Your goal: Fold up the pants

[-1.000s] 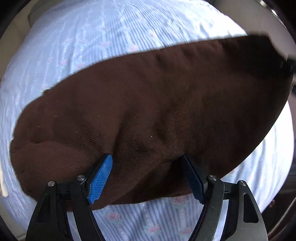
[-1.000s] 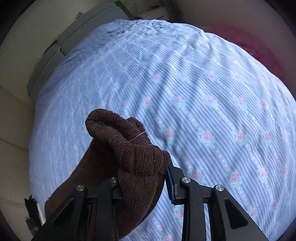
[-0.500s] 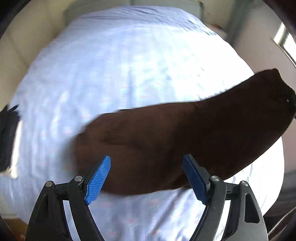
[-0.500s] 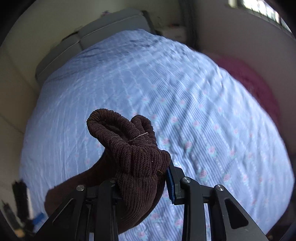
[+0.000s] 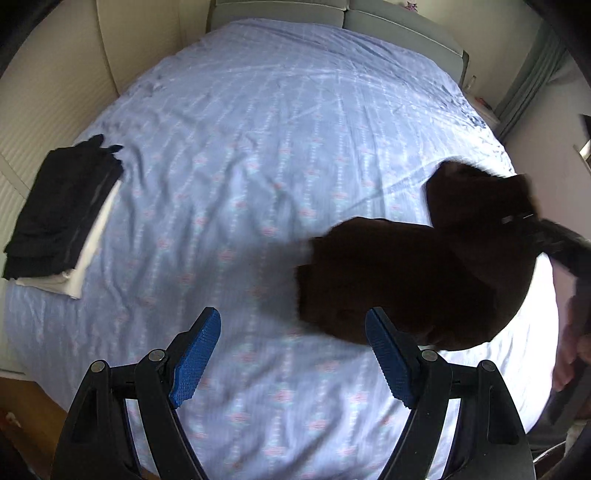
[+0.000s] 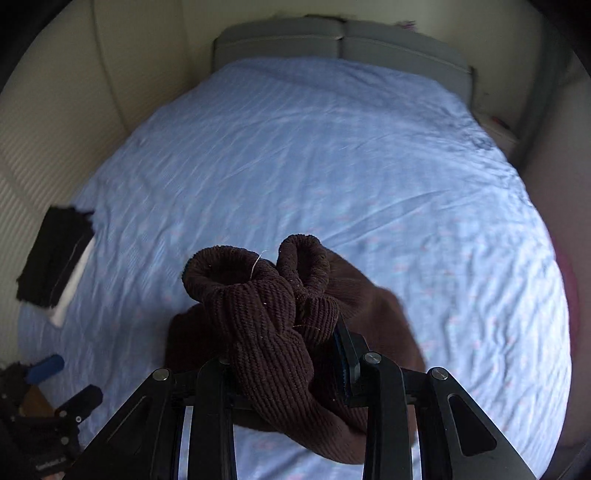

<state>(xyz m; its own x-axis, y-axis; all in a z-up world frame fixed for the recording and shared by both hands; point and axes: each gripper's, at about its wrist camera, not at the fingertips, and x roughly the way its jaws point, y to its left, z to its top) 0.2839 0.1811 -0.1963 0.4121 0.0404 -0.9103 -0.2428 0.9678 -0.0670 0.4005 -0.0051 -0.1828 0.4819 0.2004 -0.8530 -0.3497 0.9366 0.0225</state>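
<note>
Two wrist views were recorded.

Left wrist view: the left tool (image 5: 291,354) stood with its blue pads wide apart and nothing between them, above the blue flowered bed sheet (image 5: 258,147). The brown pants (image 5: 424,280) hung blurred at the right of the frame, clear of the left tool's pads, with part of the cloth just behind the right-hand pad. A dark blurred shape at the far right edge met the pants; what it was could not be told. A hand (image 5: 569,354) showed at the right edge, blurred. A folded black garment (image 5: 59,206) lay on a white one (image 5: 92,254) near the left edge of the bed. A grey headboard (image 5: 332,14) closed the far end.

Right wrist view: the right tool (image 6: 284,354) was clamped on the ribbed waistband of the pants (image 6: 266,314), which bunched up between its fingers in two rolled loops; the rest of the cloth hung below toward the sheet (image 6: 332,147). The black and white stack (image 6: 55,258) lay at the left edge. The left tool (image 6: 62,406) appeared at the lower left corner, dim.
</note>
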